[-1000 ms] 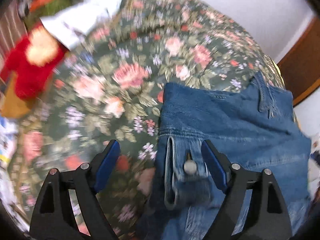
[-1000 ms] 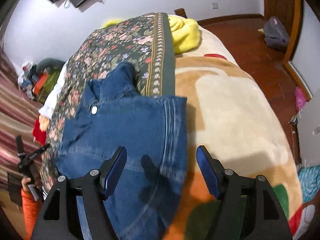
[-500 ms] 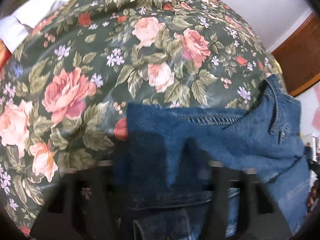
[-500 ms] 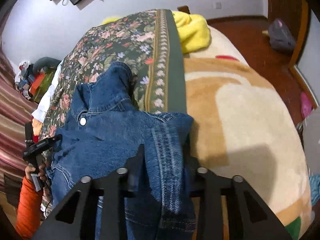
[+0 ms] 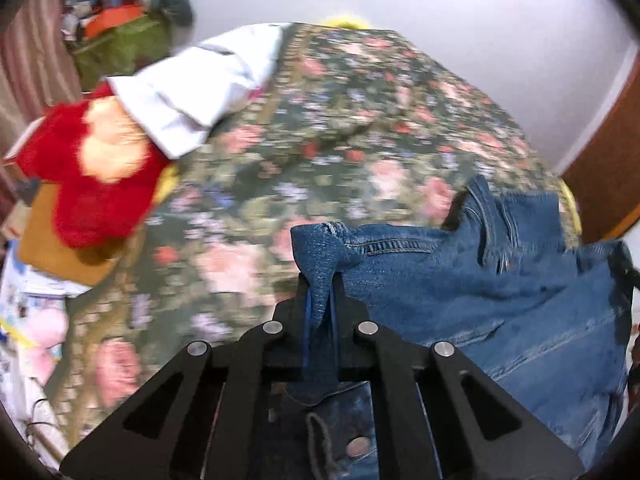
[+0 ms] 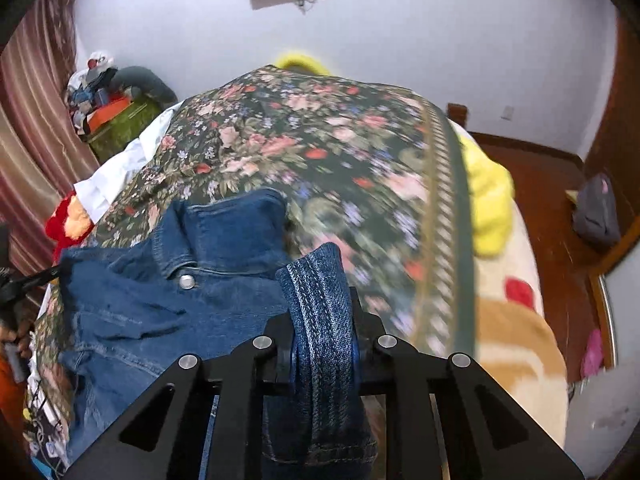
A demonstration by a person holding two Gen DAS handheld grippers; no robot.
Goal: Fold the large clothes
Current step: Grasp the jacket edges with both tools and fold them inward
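I had both grippers clamped on a blue denim jacket (image 5: 460,280) that lay on the near part of a dark floral bedspread (image 5: 340,120). The left gripper (image 5: 320,304) had just closed its jaws, and a pinched corner of denim stood up between its fingers. The right gripper (image 6: 320,320) had just been closing too, and a stitched band of the denim, perhaps the hem, ran between its fingers, gripped tight. From the right wrist view, the jacket's collar and a metal snap button (image 6: 186,281) sat to the left of that gripper. At the far left of the bed I saw a white cloth (image 5: 200,92) and a red plush toy (image 5: 92,176). A yellow blanket (image 6: 486,204) lay on the right side, beyond the bedspread's border.
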